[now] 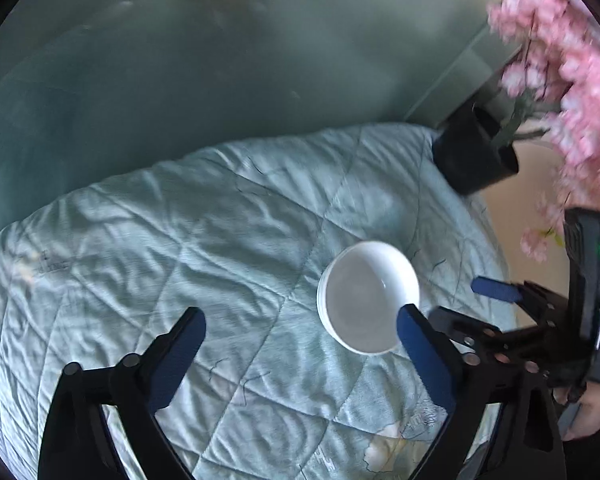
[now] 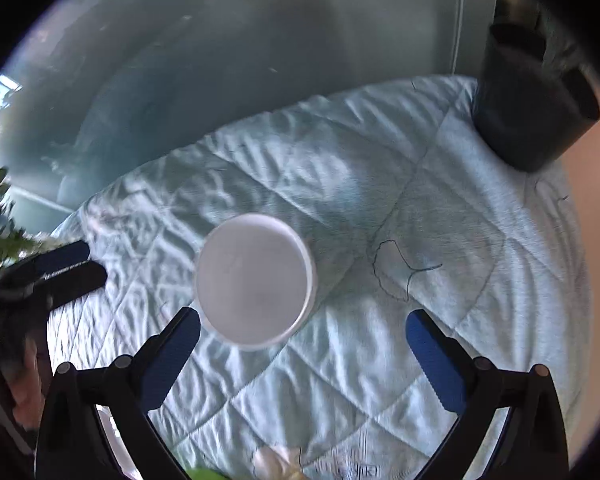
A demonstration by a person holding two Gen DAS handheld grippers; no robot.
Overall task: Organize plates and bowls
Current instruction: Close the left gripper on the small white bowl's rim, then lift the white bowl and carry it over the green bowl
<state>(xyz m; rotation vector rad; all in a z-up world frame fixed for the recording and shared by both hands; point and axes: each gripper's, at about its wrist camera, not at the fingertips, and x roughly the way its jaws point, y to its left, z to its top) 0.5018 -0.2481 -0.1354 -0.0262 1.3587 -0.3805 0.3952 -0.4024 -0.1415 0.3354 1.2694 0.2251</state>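
- The left gripper [image 1: 302, 326] is held with its jaws spread wide and nothing clasped between them; its blue pads [image 1: 422, 354] are seen just in front of the bowl's near rim, whether touching cannot be told.
- The right gripper [image 2: 302, 326] is likewise held wide apart and empty above the quilt, the bowl lying just beyond its left finger.
- A white bowl [image 1: 367, 297] is seen upright and empty on a pale green quilted cloth [image 1: 180, 248], apart from everything else.
- A dark pot [image 1: 474, 152] is set at the far corner of the cloth, with blurred pink blossoms [image 1: 572, 64] spread above it.
- A grey-green wall [image 1: 220, 60] is seen behind.
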